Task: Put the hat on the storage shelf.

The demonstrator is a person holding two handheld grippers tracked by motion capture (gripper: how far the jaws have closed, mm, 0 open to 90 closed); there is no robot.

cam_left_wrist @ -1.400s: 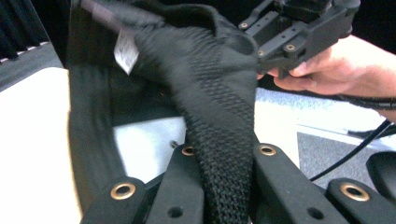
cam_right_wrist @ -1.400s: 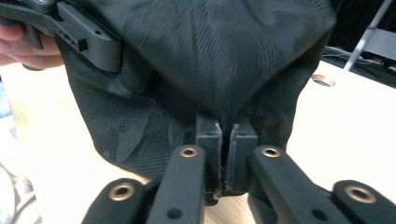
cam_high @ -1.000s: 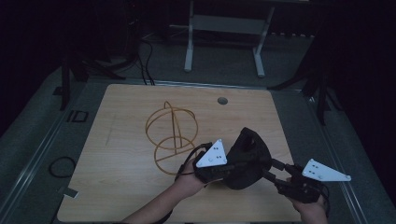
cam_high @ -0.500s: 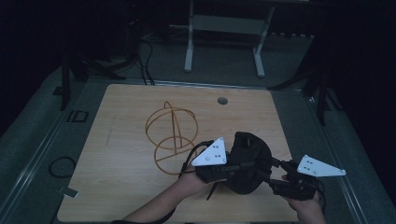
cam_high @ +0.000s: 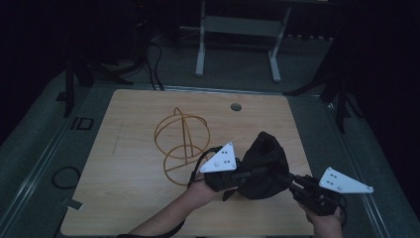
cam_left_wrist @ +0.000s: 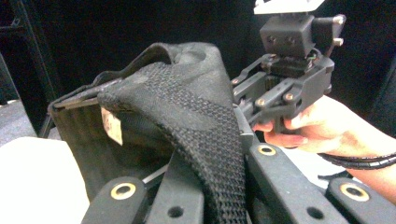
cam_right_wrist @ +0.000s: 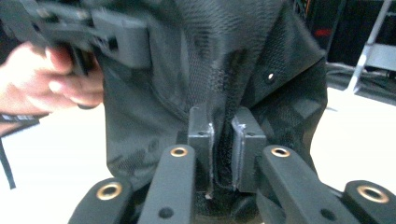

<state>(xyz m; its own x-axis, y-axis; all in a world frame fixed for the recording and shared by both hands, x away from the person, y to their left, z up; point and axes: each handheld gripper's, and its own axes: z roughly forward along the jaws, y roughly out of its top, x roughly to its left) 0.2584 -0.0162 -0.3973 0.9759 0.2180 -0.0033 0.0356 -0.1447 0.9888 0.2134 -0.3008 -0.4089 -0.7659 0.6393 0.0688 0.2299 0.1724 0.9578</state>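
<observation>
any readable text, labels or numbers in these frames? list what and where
None can be read.
Pale tag sewn inside the black mesh bag: any print is too blurred to read.
Outlined marking on the grey floor left of the table: too small to tell what it says.
Red patch in the dark background: blurred, no letters can be made out.

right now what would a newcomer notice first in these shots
A black mesh bag is held up over the near right part of the wooden table, pinched from both sides by the left tongs and the right tongs. Left of it, a golden wire frame of crossed hoops rests on the table.
</observation>
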